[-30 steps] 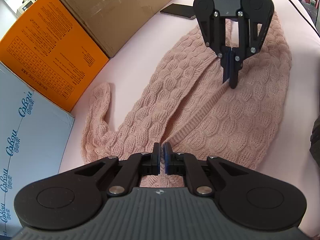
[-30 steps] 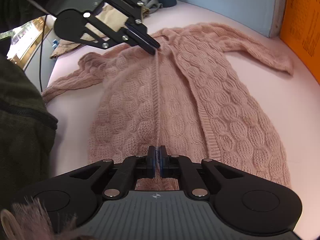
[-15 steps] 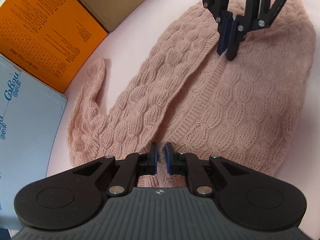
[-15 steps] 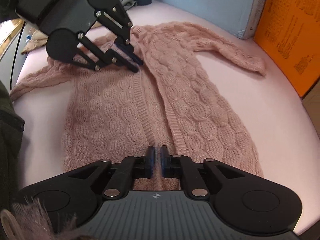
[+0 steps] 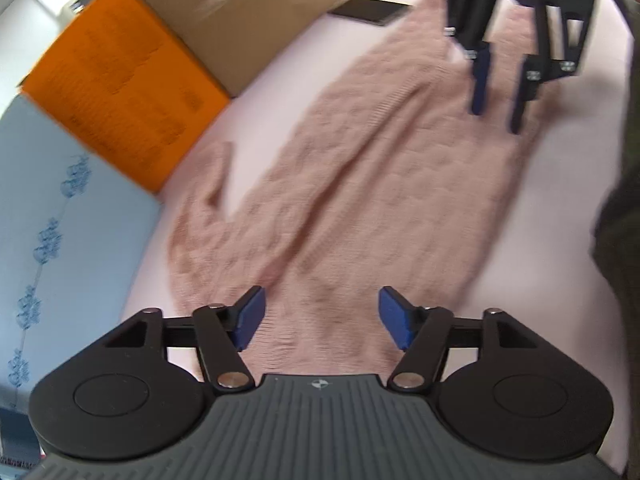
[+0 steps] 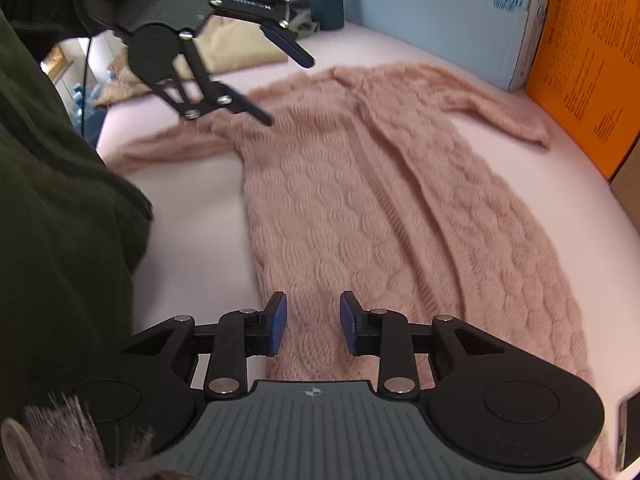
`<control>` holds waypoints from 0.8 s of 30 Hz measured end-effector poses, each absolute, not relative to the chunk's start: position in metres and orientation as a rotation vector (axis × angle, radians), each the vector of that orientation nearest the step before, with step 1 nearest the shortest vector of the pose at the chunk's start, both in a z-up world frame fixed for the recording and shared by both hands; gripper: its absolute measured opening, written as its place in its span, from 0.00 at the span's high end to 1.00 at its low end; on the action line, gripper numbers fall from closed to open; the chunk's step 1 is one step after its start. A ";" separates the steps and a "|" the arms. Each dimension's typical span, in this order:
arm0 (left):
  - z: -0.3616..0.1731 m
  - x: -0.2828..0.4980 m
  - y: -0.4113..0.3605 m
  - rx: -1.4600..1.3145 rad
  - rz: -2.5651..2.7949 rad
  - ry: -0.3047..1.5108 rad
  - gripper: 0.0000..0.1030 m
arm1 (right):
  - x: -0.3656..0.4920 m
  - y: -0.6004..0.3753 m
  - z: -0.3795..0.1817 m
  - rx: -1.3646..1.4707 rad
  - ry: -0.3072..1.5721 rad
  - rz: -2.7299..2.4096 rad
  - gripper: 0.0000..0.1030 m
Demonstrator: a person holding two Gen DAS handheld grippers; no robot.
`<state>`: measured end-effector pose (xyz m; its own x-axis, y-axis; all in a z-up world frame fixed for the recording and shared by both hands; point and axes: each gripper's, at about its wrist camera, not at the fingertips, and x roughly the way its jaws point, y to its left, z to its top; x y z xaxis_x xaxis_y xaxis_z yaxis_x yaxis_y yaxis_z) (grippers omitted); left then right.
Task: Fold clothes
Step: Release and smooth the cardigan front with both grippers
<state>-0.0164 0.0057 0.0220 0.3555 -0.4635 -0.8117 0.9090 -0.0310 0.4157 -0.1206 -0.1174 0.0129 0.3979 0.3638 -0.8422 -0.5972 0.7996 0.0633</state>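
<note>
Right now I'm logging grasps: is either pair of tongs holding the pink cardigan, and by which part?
Nothing is held. The left tongs and right tongs are both opening, pads clear of the pink cardigan, which lies flat on the pink surface.

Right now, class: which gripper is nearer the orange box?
Left. The left gripper hangs over the cardigan's shoulder end near the orange box; the right gripper hangs over the hem.

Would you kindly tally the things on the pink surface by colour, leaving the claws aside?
Pink: 1, cardigan
Orange: 1, box
Brown: 1, box
Pale blue: 1, box
Black: 1, phone
Total: 5
</note>
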 end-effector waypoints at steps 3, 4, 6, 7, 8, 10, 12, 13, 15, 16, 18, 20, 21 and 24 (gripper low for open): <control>-0.005 -0.021 0.003 1.192 -1.146 0.538 0.39 | -0.126 -0.118 -0.007 -0.358 0.964 0.590 0.59; -0.006 -0.019 0.004 1.169 -1.135 0.535 0.33 | -0.126 -0.125 -0.010 -0.327 0.949 0.581 0.54; 0.000 -0.010 0.003 1.124 -1.124 0.577 0.30 | -0.121 -0.133 -0.008 -0.244 0.967 0.563 0.54; 0.004 -0.005 0.003 1.100 -1.119 0.603 0.31 | -0.119 -0.136 -0.004 -0.204 0.976 0.550 0.54; 0.010 -0.002 0.004 1.081 -1.122 0.600 0.31 | -0.118 -0.139 0.002 -0.167 0.955 0.546 0.54; 0.023 0.001 0.007 1.040 -1.140 0.575 0.30 | -0.117 -0.147 0.014 -0.089 0.910 0.529 0.49; 0.033 0.005 0.006 0.981 -1.146 0.580 0.28 | -0.113 -0.154 0.023 -0.005 0.867 0.509 0.44; 0.036 0.009 0.003 0.948 -1.140 0.591 0.27 | -0.109 -0.157 0.023 0.039 0.853 0.503 0.42; 0.033 0.017 -0.005 0.884 -1.123 0.648 0.26 | -0.101 -0.160 0.022 0.120 0.834 0.492 0.42; 0.028 0.022 -0.011 0.849 -1.112 0.693 0.26 | -0.097 -0.162 0.018 0.152 0.832 0.486 0.42; 0.015 0.030 -0.022 0.804 -1.082 0.781 0.26 | -0.088 -0.164 0.006 0.217 0.847 0.472 0.42; 0.000 0.036 -0.028 0.802 -1.026 0.838 0.19 | -0.080 -0.164 -0.008 0.258 0.903 0.450 0.42; -0.008 0.040 -0.031 0.803 -0.996 0.863 0.14 | -0.077 -0.165 -0.015 0.278 0.931 0.439 0.41; -0.005 0.052 -0.025 0.720 -0.983 0.914 0.11 | -0.077 -0.163 -0.012 0.279 0.920 0.457 0.35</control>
